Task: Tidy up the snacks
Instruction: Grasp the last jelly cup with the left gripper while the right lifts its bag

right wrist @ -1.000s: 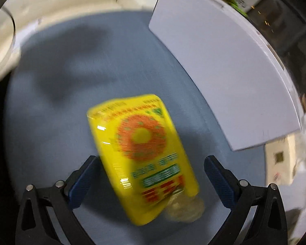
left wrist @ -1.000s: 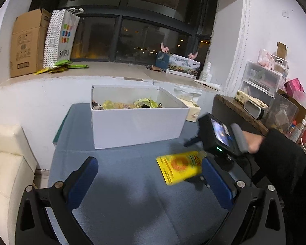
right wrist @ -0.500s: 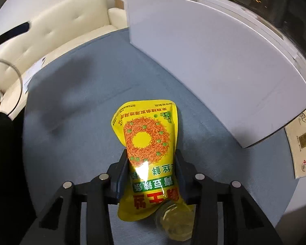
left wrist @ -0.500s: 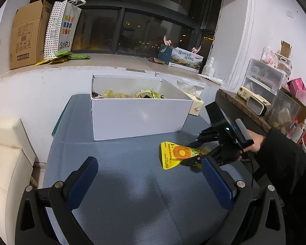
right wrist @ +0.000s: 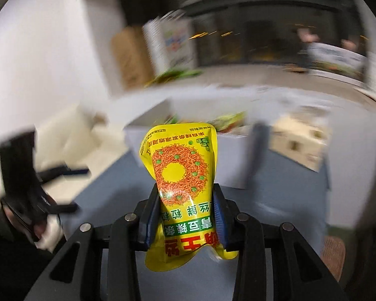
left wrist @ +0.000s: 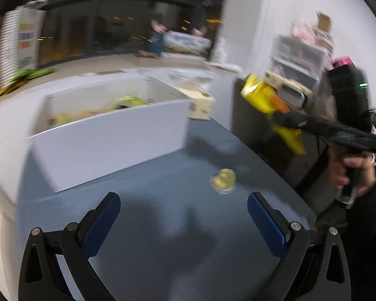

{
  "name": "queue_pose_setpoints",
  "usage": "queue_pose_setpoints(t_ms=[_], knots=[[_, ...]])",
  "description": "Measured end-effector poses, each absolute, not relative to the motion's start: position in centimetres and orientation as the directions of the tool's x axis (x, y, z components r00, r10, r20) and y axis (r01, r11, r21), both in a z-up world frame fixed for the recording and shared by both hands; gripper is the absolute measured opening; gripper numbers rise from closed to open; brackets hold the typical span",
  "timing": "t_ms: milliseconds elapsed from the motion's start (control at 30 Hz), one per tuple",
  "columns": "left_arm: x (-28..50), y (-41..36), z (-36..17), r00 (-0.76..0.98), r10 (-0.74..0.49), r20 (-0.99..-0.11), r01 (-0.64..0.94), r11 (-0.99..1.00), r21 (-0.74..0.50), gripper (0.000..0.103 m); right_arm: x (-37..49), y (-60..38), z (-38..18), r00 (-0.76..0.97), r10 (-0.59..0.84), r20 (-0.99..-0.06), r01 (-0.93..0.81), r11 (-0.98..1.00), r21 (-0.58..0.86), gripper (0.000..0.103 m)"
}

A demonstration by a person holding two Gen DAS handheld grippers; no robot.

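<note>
Off the blue table (left wrist: 163,225), right gripper (right wrist: 185,210) has lifted yellow snack packet (right wrist: 181,165).

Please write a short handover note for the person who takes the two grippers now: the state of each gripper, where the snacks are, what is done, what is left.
Right gripper: its jaws are closing on the yellow snack pouch with the orange ring print, which is between the pads and lifted clear of the blue-grey table.
Left gripper: open, empty, low over the table.
White open cardboard box: at the back of the table, several snack packets already inside.
Small round pale-yellow snack: lies loose on the table, in front of the left gripper.
Done: pouch picked up.
Left: put the pouch in the box, then probably collect the round snack.
</note>
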State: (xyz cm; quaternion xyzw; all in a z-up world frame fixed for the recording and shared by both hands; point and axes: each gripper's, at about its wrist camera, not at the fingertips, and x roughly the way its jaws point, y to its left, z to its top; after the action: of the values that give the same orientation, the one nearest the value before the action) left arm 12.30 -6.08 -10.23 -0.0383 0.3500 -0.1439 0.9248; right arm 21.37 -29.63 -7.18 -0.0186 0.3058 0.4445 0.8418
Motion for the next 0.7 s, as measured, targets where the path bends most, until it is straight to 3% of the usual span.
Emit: queue_pose_setpoints(t_ms=[133, 200, 300, 400, 467, 533, 700], knots=[[16.8, -10.5, -11.8, 0.664, -0.291, -0.689, 0.299, 0.948, -0.111, 0.103, 19.1, -34.1, -5.7, 0.524, 0.701, -0.484, -0.659, 0.694, 0.291, 0.041], [18.7, -12.4, -12.7, 0.64, -0.285, -0.714, 0.322, 0.943, -0.088, 0.103, 18.1, -36.9, -6.0, 0.557, 0.703, -0.443, -0.584, 0.711, 0.393, 0.041], [21.2, -14.5, -14.6, 0.602, -0.275, -0.75, 0.342, 0.937, -0.069, 0.097, 17.7, -39.3, -6.8, 0.598, 0.689, -0.409, -0.528, 0.723, 0.446, 0.041], [23.0, -16.1, -16.7, 0.548, -0.259, -0.795, 0.354, 0.933, -0.06, 0.077, 16.6, -40.0, -7.8, 0.599, 0.697, -0.393, -0.508, 0.711, 0.486, 0.041], [23.5, -16.5, -17.7, 0.523, -0.26, -0.812, 0.368, 0.928, -0.061, 0.052, 16.2, -40.2, -8.3, 0.598, 0.697, -0.395, -0.498, 0.709, 0.499, 0.041], [23.4, -17.0, -18.2, 0.531, -0.253, -0.809, 0.379, 0.924, -0.04, 0.036, 16.3, -40.0, -8.7, 0.591, 0.702, -0.397, -0.496, 0.705, 0.507, 0.041], [22.6, -15.3, -17.6, 0.566, -0.282, -0.775, 0.357, 0.931, -0.078, 0.036, 16.7, -39.5, -9.7, 0.571, 0.717, -0.4, -0.496, 0.69, 0.527, 0.041]])
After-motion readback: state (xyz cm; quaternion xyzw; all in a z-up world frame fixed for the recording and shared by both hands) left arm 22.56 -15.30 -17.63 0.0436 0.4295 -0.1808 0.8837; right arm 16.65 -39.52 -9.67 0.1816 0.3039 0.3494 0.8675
